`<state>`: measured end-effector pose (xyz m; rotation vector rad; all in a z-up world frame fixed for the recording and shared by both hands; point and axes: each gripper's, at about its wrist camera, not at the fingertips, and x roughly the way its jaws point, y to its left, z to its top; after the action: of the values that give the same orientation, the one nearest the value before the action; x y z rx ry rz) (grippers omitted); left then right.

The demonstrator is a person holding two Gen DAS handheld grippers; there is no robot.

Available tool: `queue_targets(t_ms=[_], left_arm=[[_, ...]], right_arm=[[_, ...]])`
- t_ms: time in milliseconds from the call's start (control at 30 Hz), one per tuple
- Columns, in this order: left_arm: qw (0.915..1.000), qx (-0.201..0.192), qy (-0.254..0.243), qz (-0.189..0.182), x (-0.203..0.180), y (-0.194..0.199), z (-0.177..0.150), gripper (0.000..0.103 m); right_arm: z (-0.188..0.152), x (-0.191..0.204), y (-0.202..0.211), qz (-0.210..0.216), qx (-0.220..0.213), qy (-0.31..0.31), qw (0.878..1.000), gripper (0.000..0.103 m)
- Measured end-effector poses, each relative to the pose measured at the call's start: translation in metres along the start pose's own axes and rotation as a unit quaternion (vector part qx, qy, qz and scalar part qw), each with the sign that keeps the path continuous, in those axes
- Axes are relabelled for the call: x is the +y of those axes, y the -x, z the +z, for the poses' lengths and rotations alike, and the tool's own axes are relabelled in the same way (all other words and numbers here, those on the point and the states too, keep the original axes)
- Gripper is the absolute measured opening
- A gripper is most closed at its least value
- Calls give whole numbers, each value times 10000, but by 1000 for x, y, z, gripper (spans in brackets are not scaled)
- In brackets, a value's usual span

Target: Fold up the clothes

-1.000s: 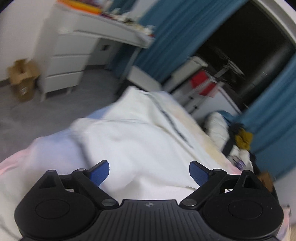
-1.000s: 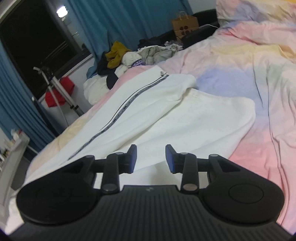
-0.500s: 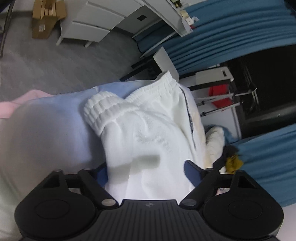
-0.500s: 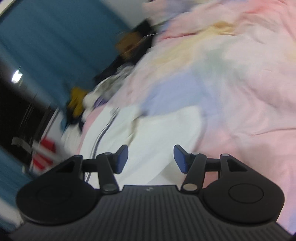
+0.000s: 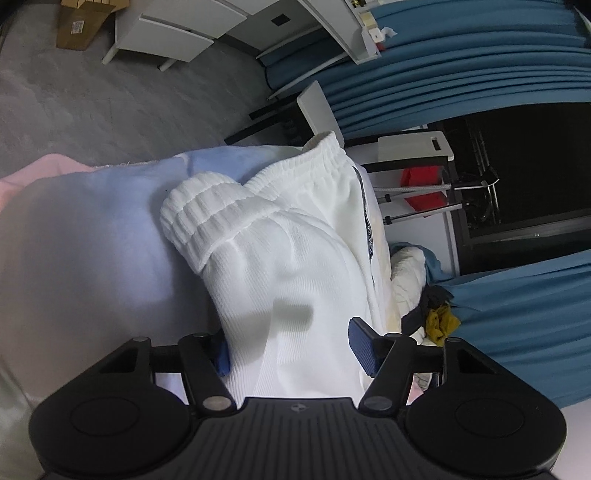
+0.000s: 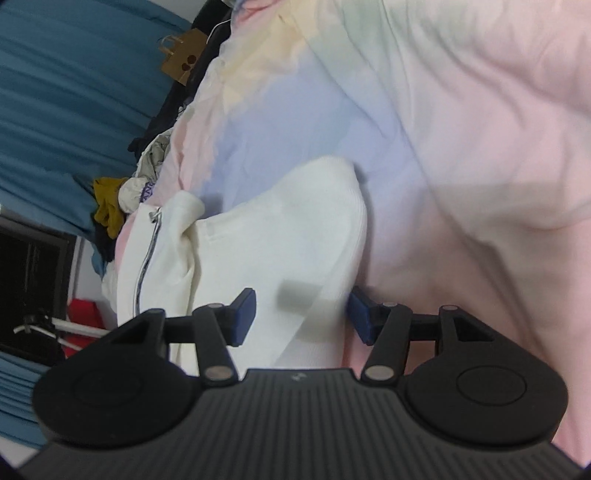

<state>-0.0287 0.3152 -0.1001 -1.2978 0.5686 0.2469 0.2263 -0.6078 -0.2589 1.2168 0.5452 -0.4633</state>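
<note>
Two grippers, both spread wide over one garment. Left gripper (image 5: 291,347) open, blue-padded fingers (image 5: 364,347) apart, straddling the folded white ribbed-knit sweatpants (image 5: 291,266); near pad half hidden behind the cloth edge, far pad against or just above the fabric, contact not clear. No pinch visible. Right gripper (image 6: 301,315) likewise open, one blue pad (image 6: 243,312) over the white cloth, the other (image 6: 360,319) at the garment's outer edge where it meets the pastel pink-and-lavender duvet (image 6: 461,166); whether touching cannot be told.

Outward from the left gripper: ribbed leg cuff (image 5: 207,218) doubled back on top of the pants, elastic waistband (image 5: 310,162) beyond it near the bed's edge, dark side stripe (image 5: 367,229) running down the far side. Past the bed, grey carpet (image 5: 129,103), white drawer unit (image 5: 173,33), brown cardboard box (image 5: 79,24), blue curtains (image 5: 461,62), a red object (image 5: 423,186) by the dark window.

Outward from the right gripper: sweatpants lying across the duvet, striped panel at the far side, then a heap of loose clothes with a mustard-yellow piece (image 6: 109,206), a brown paper bag (image 6: 183,62), blue curtains behind.

Against half a second ago: left view nearly the same, pads slightly lower around the cloth. Right view sharp now instead of blurred, tipped further over, closer to the pants, pads wider apart than a second ago.
</note>
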Motion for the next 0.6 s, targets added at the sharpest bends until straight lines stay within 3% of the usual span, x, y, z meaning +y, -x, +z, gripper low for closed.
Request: queue_targets(t_ms=[67,167,233,333,467,600], left_arm=[[10000,-19,40,-25,1,1,-1,64],[10000,-53,29,-26,0,0,-3,64],[10000,-71,2,-17,-2,-1,-5,64],[10000,-72,-53,10,-6,-4,-5,65],[9997,-66,-209,82,-12,-6,-8,63],[9979,-231,-467,375,-18,-8,-12,32]], right_arm=[[-2,2,-3,115,-178,-7,9998,56],[-4,20,0,476,-444,459,9968,51],[-5,32,1,664,-532,780,9933,40],[-5,39,-2,487,-577,978,9923,21],[-5,37,0,330,-684,917,9929,8],[-3,28,7,312,-822,670,9939,6]])
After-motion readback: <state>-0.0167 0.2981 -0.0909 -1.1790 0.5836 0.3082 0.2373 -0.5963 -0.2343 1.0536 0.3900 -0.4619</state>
